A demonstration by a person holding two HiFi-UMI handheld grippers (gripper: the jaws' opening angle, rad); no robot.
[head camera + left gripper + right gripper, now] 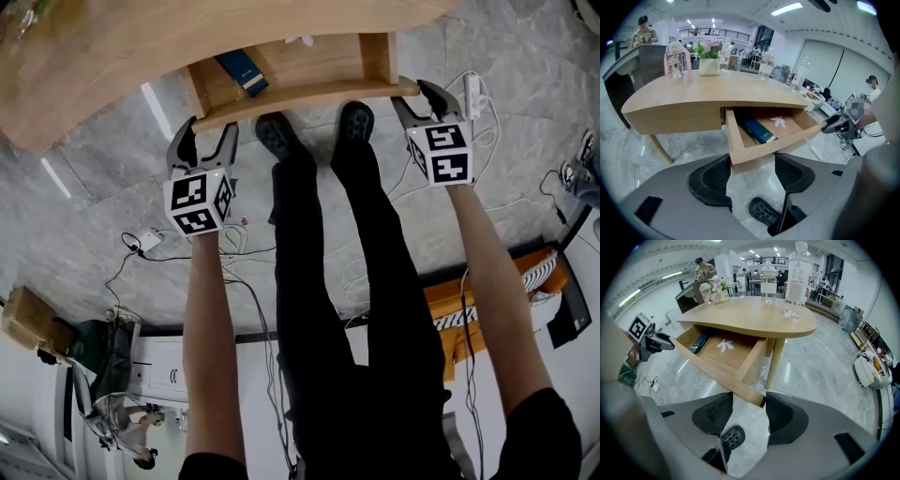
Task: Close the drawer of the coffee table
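Observation:
The wooden coffee table (141, 47) has its drawer (309, 94) pulled out toward me. Inside lie a blue book (759, 130) and a small pale flower (778, 121). My left gripper (204, 131) is open, its jaws straddling the drawer's front left corner (740, 159). At the front right corner (757, 399) my right gripper (422, 101) is open too, one jaw on each side of the wood. In the right gripper view the drawer (717, 371) shows the book (699, 343) and the flower (724, 345).
Water bottles (798, 273), glasses and a flower vase (709, 65) stand on the tabletop. A table leg (774, 362) slants down beside the drawer. My shoes (277, 131) sit just under the drawer front. Cables and a power strip (472, 94) lie on the marble floor.

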